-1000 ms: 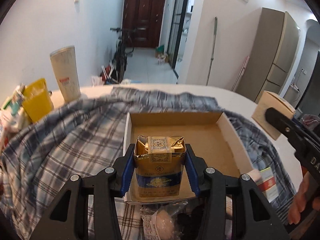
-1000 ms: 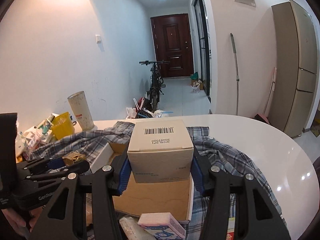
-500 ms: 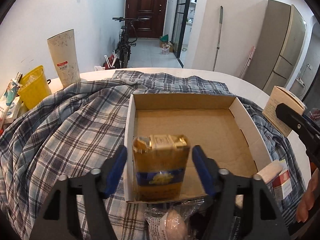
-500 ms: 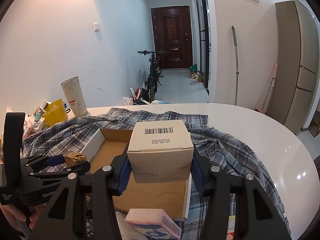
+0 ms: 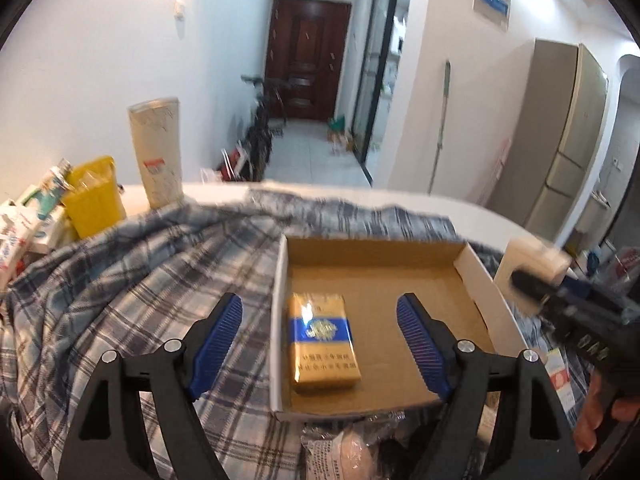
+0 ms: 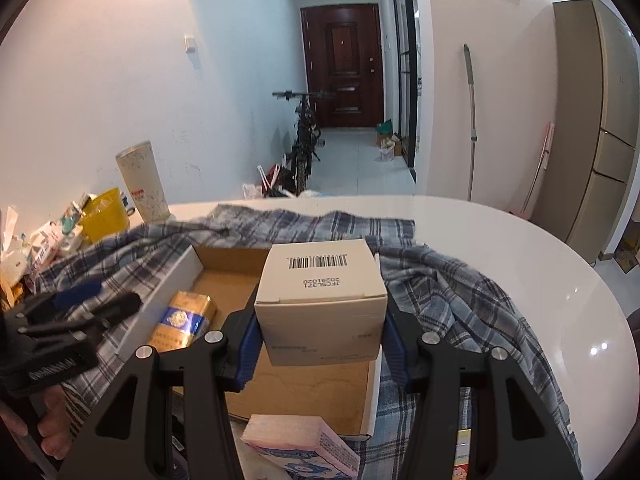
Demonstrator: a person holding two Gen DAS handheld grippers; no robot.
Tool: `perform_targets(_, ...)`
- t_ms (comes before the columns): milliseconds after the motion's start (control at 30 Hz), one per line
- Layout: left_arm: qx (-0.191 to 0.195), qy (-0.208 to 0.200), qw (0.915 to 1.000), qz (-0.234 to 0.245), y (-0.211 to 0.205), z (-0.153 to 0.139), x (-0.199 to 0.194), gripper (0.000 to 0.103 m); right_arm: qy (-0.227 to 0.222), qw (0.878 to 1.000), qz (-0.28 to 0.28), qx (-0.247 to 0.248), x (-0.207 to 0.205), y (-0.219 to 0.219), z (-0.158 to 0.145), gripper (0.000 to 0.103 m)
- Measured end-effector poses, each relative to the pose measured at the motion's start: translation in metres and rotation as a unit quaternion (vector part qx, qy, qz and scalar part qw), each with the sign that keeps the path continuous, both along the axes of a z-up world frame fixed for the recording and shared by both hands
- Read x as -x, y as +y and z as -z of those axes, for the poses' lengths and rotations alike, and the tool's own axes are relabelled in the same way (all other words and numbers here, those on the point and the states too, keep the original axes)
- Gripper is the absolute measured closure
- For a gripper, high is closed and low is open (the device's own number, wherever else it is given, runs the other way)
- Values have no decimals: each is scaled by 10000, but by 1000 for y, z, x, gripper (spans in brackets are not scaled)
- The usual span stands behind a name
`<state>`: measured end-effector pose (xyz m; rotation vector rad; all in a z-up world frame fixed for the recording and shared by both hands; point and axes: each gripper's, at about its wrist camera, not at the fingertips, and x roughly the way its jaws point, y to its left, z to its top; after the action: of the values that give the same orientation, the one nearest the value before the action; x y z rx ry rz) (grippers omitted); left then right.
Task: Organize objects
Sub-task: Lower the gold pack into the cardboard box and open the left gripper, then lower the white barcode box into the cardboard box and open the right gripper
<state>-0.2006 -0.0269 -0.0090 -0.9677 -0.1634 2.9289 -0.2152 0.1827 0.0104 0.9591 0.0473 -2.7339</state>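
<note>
A gold and blue packet (image 5: 323,342) lies flat in the near left corner of the open cardboard box (image 5: 476,270), which sits on a plaid shirt (image 5: 132,280). My left gripper (image 5: 320,332) is open above the packet, with its blue pads wide apart and touching nothing. My right gripper (image 6: 320,340) is shut on a small white carton (image 6: 322,296) with a barcode, held over the box (image 6: 188,258). The packet also shows in the right wrist view (image 6: 182,322), and the left gripper shows there at the left edge.
A tall white cup (image 5: 158,156), a yellow tub (image 5: 94,196) and several packets stand at the back left. A pink and blue box (image 6: 300,448) and wrapped items (image 5: 352,452) lie near the front. White tabletop (image 6: 520,256) extends right.
My left gripper opened and drew back upward. The gold and blue packet went from upright between the pads to lying flat in the box. The right gripper kept holding the carton.
</note>
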Motion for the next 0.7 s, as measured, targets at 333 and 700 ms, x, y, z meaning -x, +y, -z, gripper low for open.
perform_targets(333, 189, 853, 9957, -322, 1, -21, -25, 6, -873, 9962, -21, -61, 18, 1, 35, 52)
perform_targets(700, 60, 970, 9944, -414, -8, -24, -27, 0, -1143, 9933, 18, -182, 22, -2, 49, 51)
